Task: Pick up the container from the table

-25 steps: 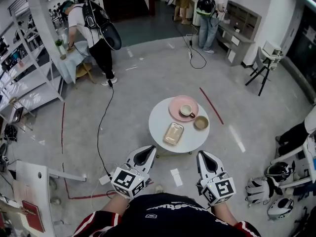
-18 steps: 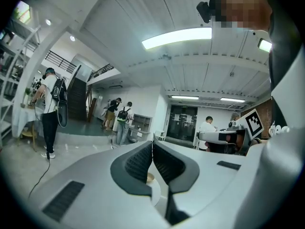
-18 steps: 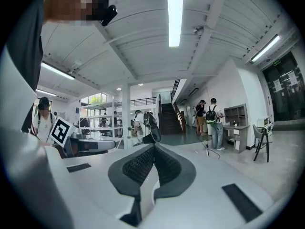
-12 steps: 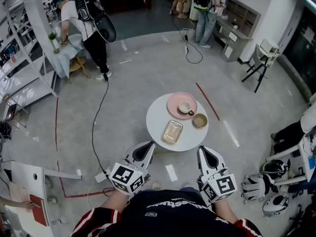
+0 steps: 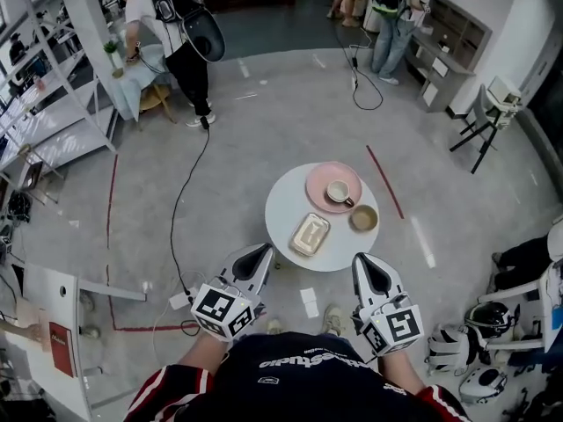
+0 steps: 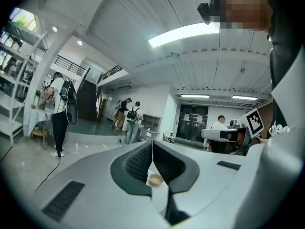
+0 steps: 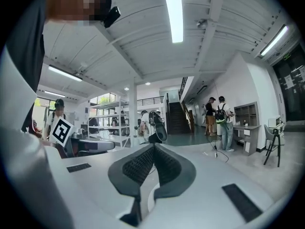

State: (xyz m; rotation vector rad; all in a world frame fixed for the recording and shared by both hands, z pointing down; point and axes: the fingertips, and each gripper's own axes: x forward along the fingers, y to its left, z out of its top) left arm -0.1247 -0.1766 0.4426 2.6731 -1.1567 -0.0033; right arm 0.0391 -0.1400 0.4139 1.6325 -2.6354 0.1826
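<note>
**Left gripper**: jaws clenched together, nothing between them. Held level, short of the near-left edge of the table.

**Right gripper**: jaws likewise pressed shut and empty. Sits short of the near-right edge.

**Container**: shallow, rectangular, pale. Lies flat by the near edge, left of centre, closer to the left gripper.

**Bowl**: small, tan. Near the container, toward the right edge.

**Plate**: pink, at the far edge, carrying a cup.

**Handling note:** the step in hand appears to be the approach. Part the jaws before arrival and come in low over the near edge. Close across the container's narrow width, keeping clear of the bowl.
</note>
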